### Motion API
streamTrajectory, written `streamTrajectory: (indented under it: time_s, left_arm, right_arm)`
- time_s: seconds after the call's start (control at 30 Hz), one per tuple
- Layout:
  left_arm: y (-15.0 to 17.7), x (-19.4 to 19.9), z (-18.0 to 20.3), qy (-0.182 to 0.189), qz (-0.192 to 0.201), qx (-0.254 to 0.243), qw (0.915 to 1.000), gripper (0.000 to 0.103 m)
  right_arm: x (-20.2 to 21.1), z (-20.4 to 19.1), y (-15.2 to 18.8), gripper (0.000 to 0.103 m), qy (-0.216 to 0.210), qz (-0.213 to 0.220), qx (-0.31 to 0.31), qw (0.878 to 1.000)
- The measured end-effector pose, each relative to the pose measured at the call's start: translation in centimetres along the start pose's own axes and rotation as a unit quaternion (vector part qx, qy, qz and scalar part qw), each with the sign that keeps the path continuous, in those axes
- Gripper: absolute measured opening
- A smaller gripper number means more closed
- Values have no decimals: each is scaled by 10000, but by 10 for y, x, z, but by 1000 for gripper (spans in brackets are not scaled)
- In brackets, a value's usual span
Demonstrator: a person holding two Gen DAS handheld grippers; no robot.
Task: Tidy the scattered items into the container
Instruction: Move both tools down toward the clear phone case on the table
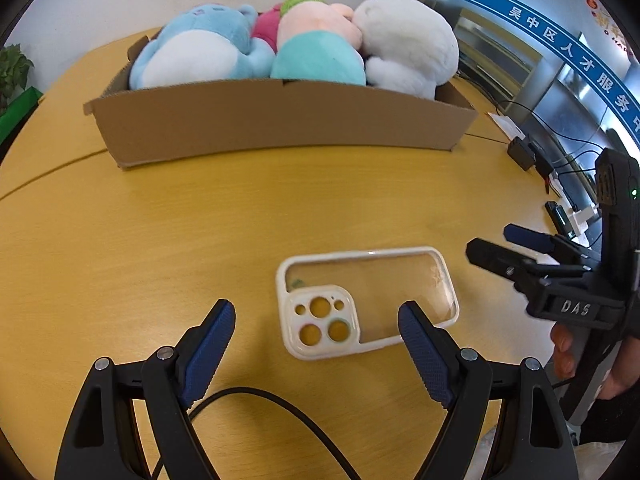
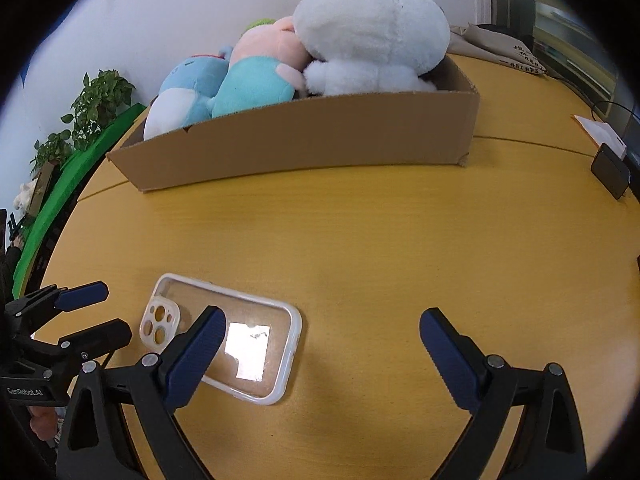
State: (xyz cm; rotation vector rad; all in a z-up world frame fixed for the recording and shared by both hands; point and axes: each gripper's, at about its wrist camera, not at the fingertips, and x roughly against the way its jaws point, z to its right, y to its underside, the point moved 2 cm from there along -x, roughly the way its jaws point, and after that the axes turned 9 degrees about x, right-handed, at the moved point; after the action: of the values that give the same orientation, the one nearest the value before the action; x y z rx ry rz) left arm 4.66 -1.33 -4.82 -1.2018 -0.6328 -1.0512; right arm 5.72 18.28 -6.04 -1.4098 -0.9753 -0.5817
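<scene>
A clear phone case [image 1: 366, 300] with a white rim lies flat on the yellow table, camera cut-outs to the left; it also shows in the right wrist view [image 2: 224, 336]. A cardboard box [image 1: 280, 124] behind it holds several plush toys: a blue one [image 1: 200, 48], a pink and teal one [image 1: 320, 48], a white panda [image 1: 408, 48]. The box shows in the right wrist view too [image 2: 312, 140]. My left gripper [image 1: 316, 312] is open, just short of the case. My right gripper [image 2: 320, 320] is open, with the case by its left finger.
The right gripper appears at the right edge of the left wrist view [image 1: 496, 244]; the left one at the left edge of the right wrist view [image 2: 96, 312]. Black devices and cables [image 1: 524, 154] lie at the table's right. Potted plants [image 2: 92, 108] stand left.
</scene>
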Motion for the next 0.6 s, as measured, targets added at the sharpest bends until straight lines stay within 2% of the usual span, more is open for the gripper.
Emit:
streamTrajectory:
  time_s: [0.13,0.23,0.33,0.37,0.47,0.53,0.6]
  left_arm:
    - [7,-11,4,-28,-181,-86,9998,78]
    - [9,-15,8,-131,-236,-353,9990,78]
    - [6,-16,11,-375,-266,-909,9948,79]
    - [5,-17,13,-448,-309,-1183,9915,79]
    - [0,-21,17,-666,-437,-1999,9766,79]
    - [-2,-22,19,-454,-575,-2490,9657,79]
    - [-2,-25,22,-113,-757,-3022,9502,79]
  right_arm:
    - [-11,-4,13,95,-104,-204,13,9997]
    - [-8,-18,16,95,-315,-187,969,9946]
    - [-5,-32,18,96,-524,-168,1918,9799]
    - [-3,-36,19,96,-592,-162,2231,9729]
    - [-1,-45,20,96,-677,-145,3364,9392]
    - [-1,-48,21,96,-889,-177,3974,9131]
    - [-4,-50,21,96,-1152,-284,4459,8872]
